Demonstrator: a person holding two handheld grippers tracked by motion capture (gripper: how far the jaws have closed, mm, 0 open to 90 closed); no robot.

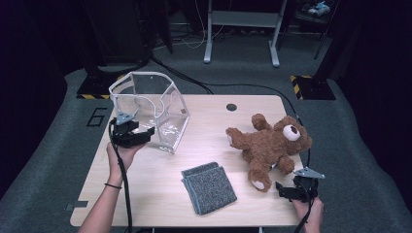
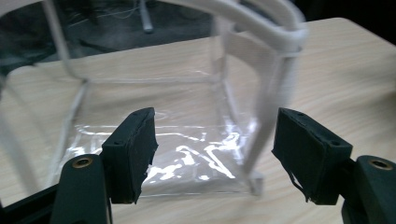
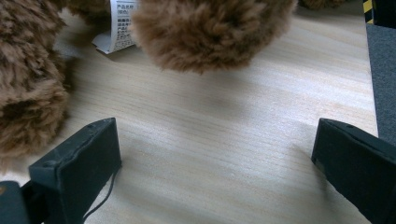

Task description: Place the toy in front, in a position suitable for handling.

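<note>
A clear plastic bag (image 1: 163,109) with white trim stands open on the left of the wooden table (image 1: 145,194). My left gripper (image 1: 147,134) is at its near side, open; in the left gripper view my gripper (image 2: 215,149) has the bag (image 2: 163,93) just beyond its pads, with a white trim strip close to the right pad and nothing pressed. A brown teddy bear (image 1: 269,143) lies on its back at the right. My right gripper (image 1: 283,189) rests open by the bear's foot; in the right gripper view my gripper (image 3: 215,158) has bare wood between its pads, and the bear's fur (image 3: 210,32) sits ahead.
A folded grey cloth (image 1: 209,187) lies at the front middle of the table. A white label (image 3: 116,28) pokes out under the bear. A dark round hole (image 1: 231,107) marks the far edge. Grey carpet, cables and a metal frame (image 1: 240,29) lie beyond the table.
</note>
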